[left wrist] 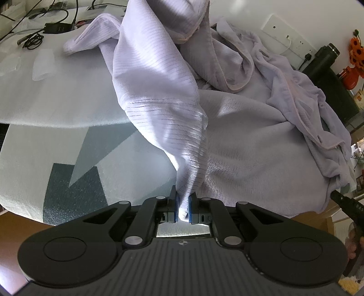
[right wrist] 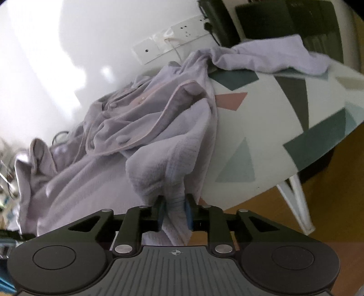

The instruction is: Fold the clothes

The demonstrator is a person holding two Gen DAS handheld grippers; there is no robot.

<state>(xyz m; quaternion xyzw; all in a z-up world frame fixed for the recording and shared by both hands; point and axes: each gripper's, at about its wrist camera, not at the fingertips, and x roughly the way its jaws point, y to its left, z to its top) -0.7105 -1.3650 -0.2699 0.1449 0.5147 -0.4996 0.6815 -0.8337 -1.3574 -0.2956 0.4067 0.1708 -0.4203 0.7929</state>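
Left gripper [left wrist: 183,206] clamped tight on a bunched corner of the ribbed lilac cloth [left wrist: 157,91]; blue pads [left wrist: 177,208] nearly meet, fabric pinched between them; cloth rises taut from the jaws up toward the top of the left view, clear of the table [left wrist: 56,102]. Right gripper [right wrist: 174,213] closed on a thick fold of the fleece garment [right wrist: 136,127]; its jaws stand a bit wider than the left's, fabric fills the gap and hangs through below the fingers. Garment lies crumpled in a heap on the table, along the wall side; one part trails toward the far table edge near a black box [right wrist: 261,20]. Tabletop is white with grey, green and pink triangles; wall sockets [right wrist: 168,43] behind the heap; cables [left wrist: 34,39] at the far left of the left view.
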